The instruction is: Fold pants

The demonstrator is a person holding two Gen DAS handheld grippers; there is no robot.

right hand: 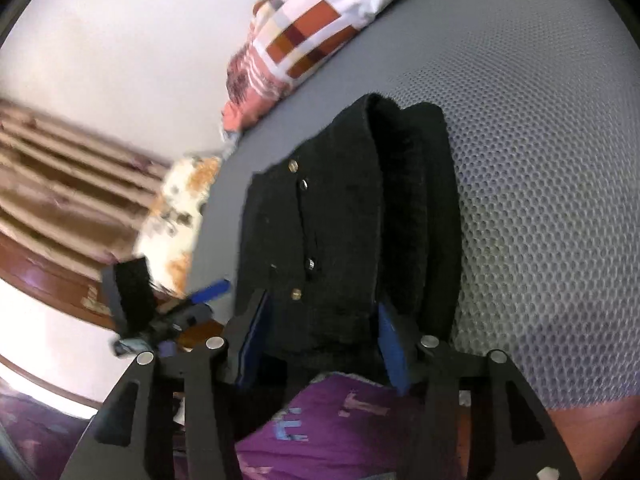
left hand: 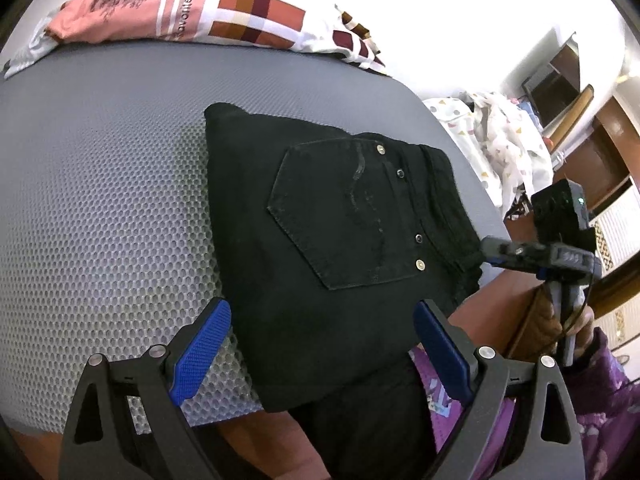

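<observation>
Looking through the left wrist view first, we see the black pants (left hand: pixel 320 240) already folded into a compact stack on the grey mesh surface (left hand: pixel 100 200), back pocket up; the left tool (left hand: pixel 322 350) stands released, its blue pads well apart on either side of the stack's near edge, pressing on nothing; the right tool (left hand: pixel 496 250) reaches the waistband side at right. Turning to the right wrist view, the right tool (right hand: pixel 320 340) is clenched on the near end of the layered fold; we judge the fold nearly done, so we should keep that pinch firm across all layers, slide the stack square, then let go low to avoid springing; patterned bedding (right hand: pixel 312 36) lies well apart.
</observation>
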